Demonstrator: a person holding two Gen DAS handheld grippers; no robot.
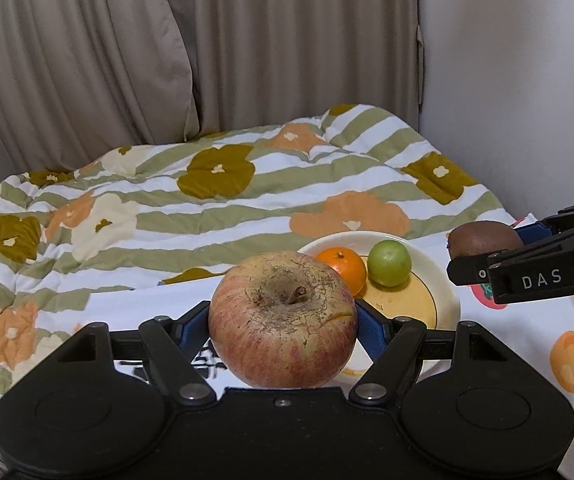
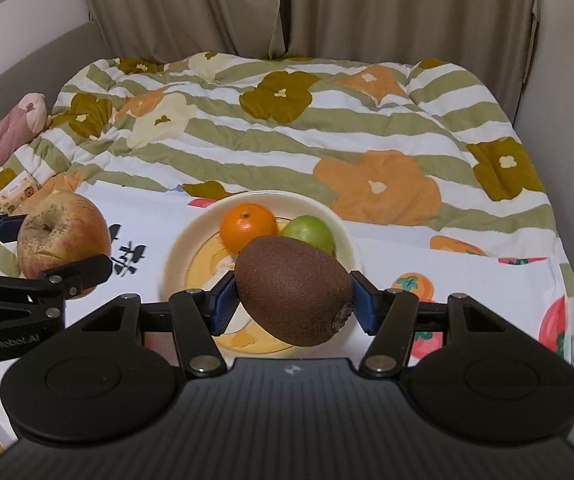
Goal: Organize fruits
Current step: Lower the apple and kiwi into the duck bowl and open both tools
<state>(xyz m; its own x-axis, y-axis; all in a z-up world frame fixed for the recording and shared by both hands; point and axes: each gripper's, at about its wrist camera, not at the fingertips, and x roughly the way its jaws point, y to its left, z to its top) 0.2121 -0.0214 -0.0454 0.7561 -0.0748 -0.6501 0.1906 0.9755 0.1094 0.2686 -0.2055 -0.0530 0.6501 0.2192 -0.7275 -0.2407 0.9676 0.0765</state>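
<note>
The left claw [image 1: 283, 328] is clamped on a wrinkled red apple [image 1: 283, 320], stem up, squeezed between its blue pads and held above the bed. The right claw [image 2: 293, 300] grips a brown kiwi [image 2: 293, 290] the same way, just over the near edge of a cream plate [image 2: 175, 248]. On that plate a mandarin [image 2: 247, 226] and a green fruit [image 2: 311, 230] sit side by side, upon a white fruit-print cloth [image 2: 467, 276] spread over the flowered quilt [image 2: 287, 140].

Apple [image 1: 283, 320]: mottled red-yellow, brown russet top. Kiwi [image 2: 293, 290]: brown, fuzzy. Mandarin [image 2: 247, 226]: orange. Small round fruit [image 2: 309, 232]: green. Plate [image 2: 175, 248]: cream rim, yellow centre. Quilt [image 2: 287, 140]: white-green stripes, orange, olive, cream flowers. Curtain [image 1: 167, 40]: beige. Tongs pads [image 2: 223, 300]: blue.
</note>
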